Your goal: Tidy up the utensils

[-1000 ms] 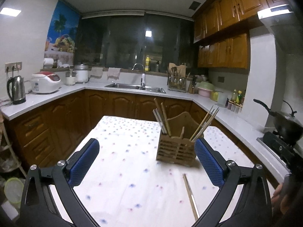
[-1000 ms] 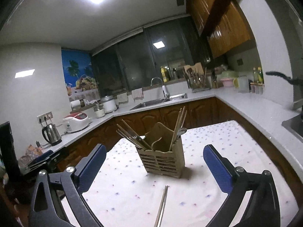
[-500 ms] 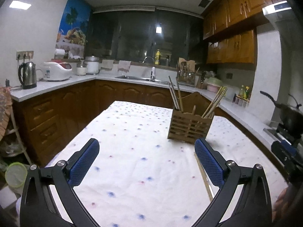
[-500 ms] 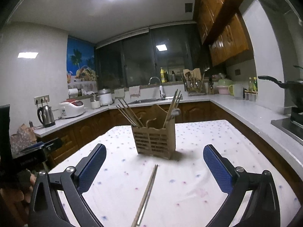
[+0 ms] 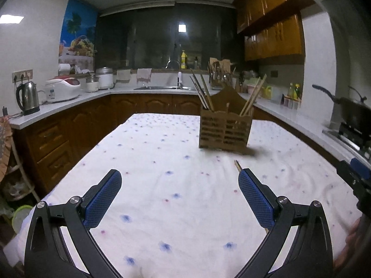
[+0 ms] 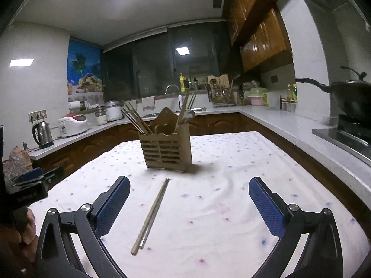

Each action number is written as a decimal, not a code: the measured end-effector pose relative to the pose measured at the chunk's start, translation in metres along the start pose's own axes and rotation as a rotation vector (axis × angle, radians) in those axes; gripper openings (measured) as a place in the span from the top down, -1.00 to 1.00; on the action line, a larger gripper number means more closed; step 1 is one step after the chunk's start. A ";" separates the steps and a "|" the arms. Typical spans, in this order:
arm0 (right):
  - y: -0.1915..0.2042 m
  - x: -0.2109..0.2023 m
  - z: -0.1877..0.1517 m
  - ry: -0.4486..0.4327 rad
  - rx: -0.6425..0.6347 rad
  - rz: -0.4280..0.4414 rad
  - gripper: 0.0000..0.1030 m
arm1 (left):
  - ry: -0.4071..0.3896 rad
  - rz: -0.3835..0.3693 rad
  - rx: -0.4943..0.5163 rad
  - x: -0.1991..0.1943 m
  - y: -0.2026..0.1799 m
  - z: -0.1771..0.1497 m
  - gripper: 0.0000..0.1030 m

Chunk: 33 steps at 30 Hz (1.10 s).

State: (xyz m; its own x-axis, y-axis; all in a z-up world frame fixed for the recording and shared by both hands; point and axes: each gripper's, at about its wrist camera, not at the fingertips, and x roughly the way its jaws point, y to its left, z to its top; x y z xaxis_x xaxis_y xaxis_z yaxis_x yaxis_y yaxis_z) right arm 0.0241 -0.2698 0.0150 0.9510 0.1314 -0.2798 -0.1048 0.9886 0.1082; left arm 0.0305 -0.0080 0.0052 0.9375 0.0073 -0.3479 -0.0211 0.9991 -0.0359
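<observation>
A wooden slatted utensil holder (image 5: 225, 129) (image 6: 165, 149) stands on the white dotted tablecloth (image 5: 162, 162) (image 6: 220, 185), with several chopsticks leaning in it. A loose pair of chopsticks (image 6: 151, 213) lies on the cloth in front of the holder; in the left wrist view only its tip (image 5: 238, 165) shows beside the right finger. My left gripper (image 5: 179, 185) is open and empty, low over the cloth. My right gripper (image 6: 189, 194) is open and empty, with the loose chopsticks between its fingers, nearer the left one.
Counters wrap around the table: a kettle (image 5: 27, 97) and rice cooker (image 5: 62, 88) at left, a sink (image 5: 167, 88) at the back, a wok on the stove (image 6: 350, 97) at right. The left gripper shows at the left edge of the right wrist view (image 6: 27, 185).
Both grippers have dropped lower and tilted toward the table. The holder now sits higher in both views, and the loose chopsticks lie further inside the right gripper's span.
</observation>
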 end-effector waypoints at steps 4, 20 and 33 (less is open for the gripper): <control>0.003 -0.001 -0.008 -0.001 -0.030 -0.008 -1.00 | 0.010 0.002 0.013 0.001 -0.005 -0.009 -1.00; 0.001 -0.003 -0.021 -0.014 -0.045 0.006 -1.00 | 0.024 0.028 0.051 0.009 -0.010 -0.022 -1.00; 0.000 -0.002 -0.021 -0.013 -0.044 0.000 -1.00 | 0.023 0.027 0.063 0.010 -0.011 -0.023 -1.00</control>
State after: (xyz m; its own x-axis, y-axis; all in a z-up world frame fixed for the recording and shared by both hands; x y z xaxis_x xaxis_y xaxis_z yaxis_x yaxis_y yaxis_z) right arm 0.0160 -0.2690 -0.0044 0.9547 0.1303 -0.2675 -0.1166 0.9910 0.0663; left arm 0.0323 -0.0199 -0.0191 0.9287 0.0336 -0.3693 -0.0233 0.9992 0.0323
